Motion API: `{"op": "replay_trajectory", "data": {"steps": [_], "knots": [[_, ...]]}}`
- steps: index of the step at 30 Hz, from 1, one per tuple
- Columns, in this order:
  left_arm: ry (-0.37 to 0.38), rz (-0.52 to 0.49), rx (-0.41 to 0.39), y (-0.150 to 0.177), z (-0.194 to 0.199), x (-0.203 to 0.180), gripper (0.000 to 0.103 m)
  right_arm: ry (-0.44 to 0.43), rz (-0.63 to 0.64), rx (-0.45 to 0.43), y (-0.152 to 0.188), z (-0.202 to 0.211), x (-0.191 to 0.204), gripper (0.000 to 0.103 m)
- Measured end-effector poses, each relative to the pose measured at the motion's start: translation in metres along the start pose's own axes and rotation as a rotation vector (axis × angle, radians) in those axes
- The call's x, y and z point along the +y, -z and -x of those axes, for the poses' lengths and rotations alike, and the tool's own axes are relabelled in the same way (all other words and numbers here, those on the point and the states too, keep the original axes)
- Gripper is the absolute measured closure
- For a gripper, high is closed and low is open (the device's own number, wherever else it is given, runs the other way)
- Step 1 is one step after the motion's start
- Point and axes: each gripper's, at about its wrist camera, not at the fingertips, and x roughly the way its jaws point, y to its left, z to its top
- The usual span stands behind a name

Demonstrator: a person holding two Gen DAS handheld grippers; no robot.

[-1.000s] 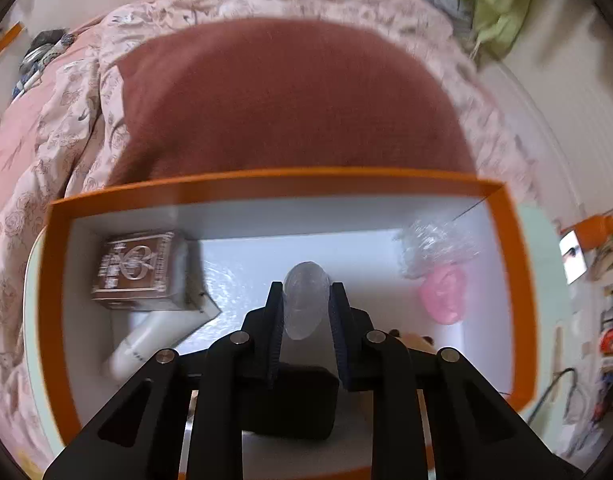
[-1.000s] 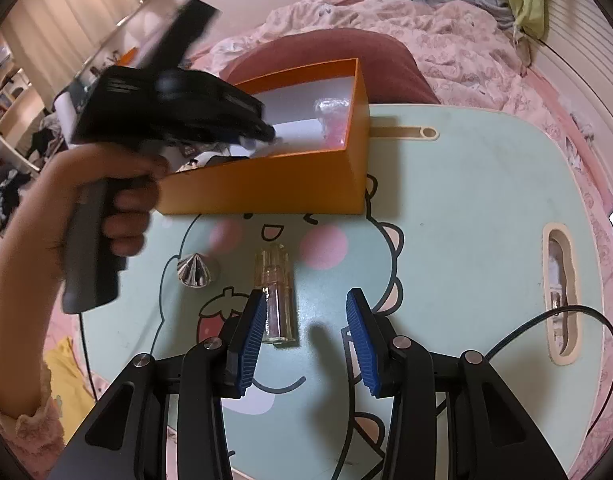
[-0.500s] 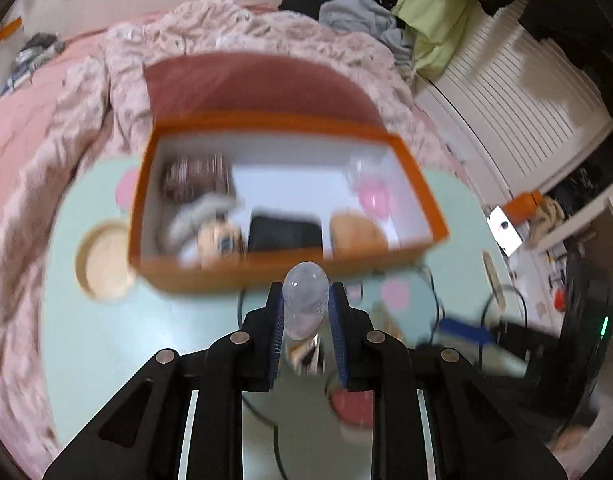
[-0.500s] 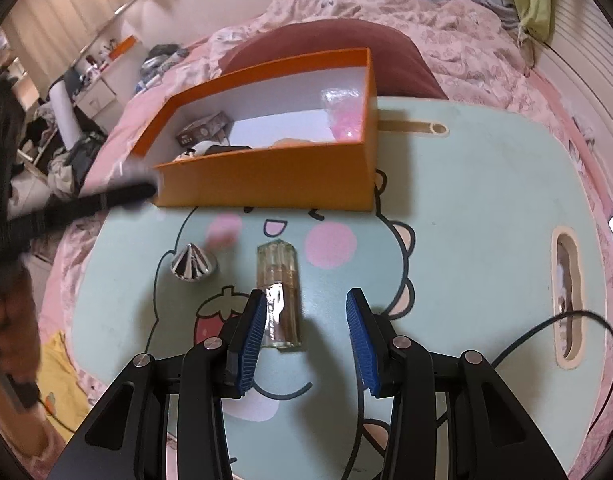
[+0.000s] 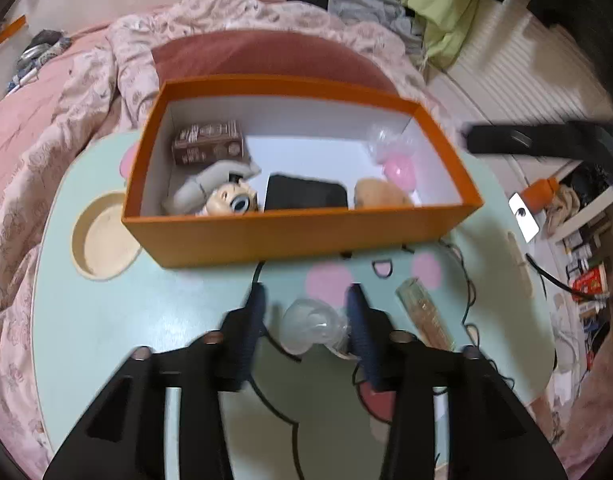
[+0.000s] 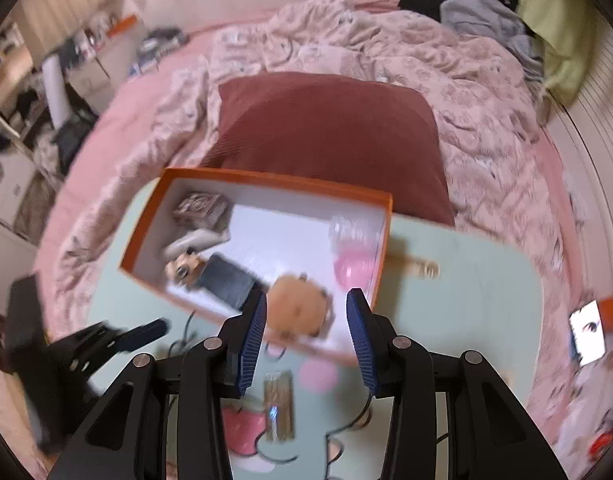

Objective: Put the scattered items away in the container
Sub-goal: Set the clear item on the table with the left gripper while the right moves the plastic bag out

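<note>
one orange box (image 5: 290, 236) | five things inside | left tongs (image 5: 306, 320) apart around one clear piece (image 5: 312, 326) | right tongs (image 6: 306, 332) apart

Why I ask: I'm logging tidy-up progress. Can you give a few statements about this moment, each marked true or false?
1. The left gripper is open. True.
2. The clear cap lies in the box. False: it lies on the table, between the left fingers.
3. The bottle lies on the table, outside the box. True.
4. The right gripper holds the bottle. False: it is open and empty.
5. The box is empty. False: it holds several things, among them a brown carton.
</note>
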Motion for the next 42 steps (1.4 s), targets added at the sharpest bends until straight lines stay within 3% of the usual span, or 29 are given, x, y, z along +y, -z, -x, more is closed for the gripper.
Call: {"op": "replay_trajectory", "data": {"steps": [3, 6, 10, 15, 16, 18, 22, 26, 29, 35, 42], "knots": [[0.002, 0.010, -0.020, 0.000, 0.006, 0.001, 0.045, 0.100, -0.008, 0.062, -0.023, -0.031, 0.000, 0.063], [0.010, 0.022, -0.012, 0.000, 0.009, 0.006, 0.045, 0.131, 0.013, 0.094, -0.031, -0.056, 0.006, 0.063], [0.000, 0.025, -0.020, 0.002, 0.016, 0.013, 0.045, 0.290, 0.082, 0.135, -0.038, -0.087, 0.016, 0.063], [0.022, 0.049, -0.034, 0.006, 0.022, 0.022, 0.045, 0.435, 0.104, 0.184, -0.040, -0.112, 0.016, 0.076], [0.023, 0.053, -0.035, 0.006, 0.023, 0.024, 0.045, 0.431, 0.114, 0.183, -0.039, -0.111, 0.017, 0.078], [0.017, 0.055, -0.033, 0.007, 0.023, 0.027, 0.045, 0.328, 0.084, 0.163, -0.038, -0.099, 0.014, 0.078], [0.015, 0.073, -0.032, 0.008, 0.024, 0.030, 0.045, 0.192, 0.018, 0.045, -0.028, -0.051, 0.004, 0.078], [0.019, 0.088, -0.035, 0.006, 0.025, 0.030, 0.045, 0.039, -0.012, -0.051, 0.004, 0.004, -0.008, 0.078], [0.033, 0.107, -0.027, 0.003, 0.023, 0.027, 0.045, -0.012, 0.015, -0.070, 0.044, 0.026, -0.007, 0.078], [0.080, 0.176, 0.008, -0.007, 0.011, 0.019, 0.045, -0.104, -0.003, 0.006, 0.104, 0.005, -0.007, 0.078], [0.086, 0.138, 0.022, -0.042, 0.019, -0.005, 0.045, -0.099, -0.052, 0.049, 0.123, -0.020, -0.015, 0.073]]}}
